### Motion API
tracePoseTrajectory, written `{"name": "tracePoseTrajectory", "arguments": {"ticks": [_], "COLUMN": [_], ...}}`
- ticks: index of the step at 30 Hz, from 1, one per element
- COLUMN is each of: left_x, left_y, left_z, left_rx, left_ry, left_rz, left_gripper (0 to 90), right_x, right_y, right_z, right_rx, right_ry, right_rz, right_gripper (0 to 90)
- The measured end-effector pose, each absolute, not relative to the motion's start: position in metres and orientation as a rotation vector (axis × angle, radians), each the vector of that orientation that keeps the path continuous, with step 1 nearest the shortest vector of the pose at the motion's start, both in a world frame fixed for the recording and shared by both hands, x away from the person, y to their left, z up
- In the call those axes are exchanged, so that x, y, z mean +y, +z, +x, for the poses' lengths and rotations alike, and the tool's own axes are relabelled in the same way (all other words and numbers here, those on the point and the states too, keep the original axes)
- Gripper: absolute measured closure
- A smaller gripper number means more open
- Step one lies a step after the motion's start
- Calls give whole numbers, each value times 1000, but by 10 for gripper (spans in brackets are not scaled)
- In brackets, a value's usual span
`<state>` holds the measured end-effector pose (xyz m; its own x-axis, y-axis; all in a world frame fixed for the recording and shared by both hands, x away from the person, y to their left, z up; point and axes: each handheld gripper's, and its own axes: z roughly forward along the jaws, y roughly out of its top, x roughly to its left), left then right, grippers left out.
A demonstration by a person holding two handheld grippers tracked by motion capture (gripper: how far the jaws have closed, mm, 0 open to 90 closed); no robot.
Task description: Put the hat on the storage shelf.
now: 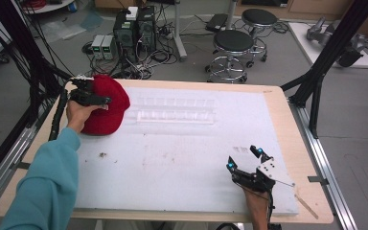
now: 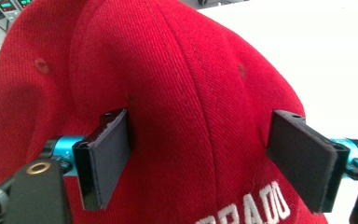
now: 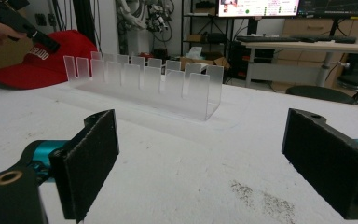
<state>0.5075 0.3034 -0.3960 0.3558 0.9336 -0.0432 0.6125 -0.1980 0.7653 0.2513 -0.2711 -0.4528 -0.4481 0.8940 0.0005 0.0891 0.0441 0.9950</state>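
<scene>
Red cap (image 1: 106, 106) sits at the far left of the white mat (image 1: 182, 153), crown up, white lettering on its front panel. Left gripper (image 1: 93, 99) is on the cap's crown: in the left gripper view the cap (image 2: 182, 93) bulges between the two jaws, the left pad touching the fabric, the right pad just beside it with no visible squeeze; jaws wide, released. Clear slotted rack (image 1: 175, 111) lies just beside the cap, toward the mat's middle, empty slots upright (image 3: 144, 81). Right gripper (image 1: 247, 160) rests near the mat's near right corner, well apart from cap and rack, jaws spread wide with nothing between them. Wooden table (image 1: 287, 110) carries the mat.
</scene>
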Motion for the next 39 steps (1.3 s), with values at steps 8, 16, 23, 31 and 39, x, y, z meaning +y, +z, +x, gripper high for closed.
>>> {"name": "tracePoseTrajectory", "arguments": {"ticks": [8,16,23,31,39], "left_x": [306,314,310,314,316], "left_y": [-400,-406,-405,-400,-393], "left_z": [510,506,502,498,492], "left_rx": [1360,1364,1381,1384,1332], "left_ry": [513,487,516,518,524], "left_rz": [1894,1847,1858,1833,1822], "left_gripper": [377,619,783,846,853], "right_x": [-271,-271,-271,-271,-270], "right_y": [-453,-453,-453,-453,-453], "right_z": [251,251,251,251,252], "right_rx": [1632,1631,1632,1633,1635], "right_ry": [1476,1473,1473,1472,1466], "right_rz": [1006,1006,1010,1007,1003], "right_gripper": [98,98,98,98,98]}}
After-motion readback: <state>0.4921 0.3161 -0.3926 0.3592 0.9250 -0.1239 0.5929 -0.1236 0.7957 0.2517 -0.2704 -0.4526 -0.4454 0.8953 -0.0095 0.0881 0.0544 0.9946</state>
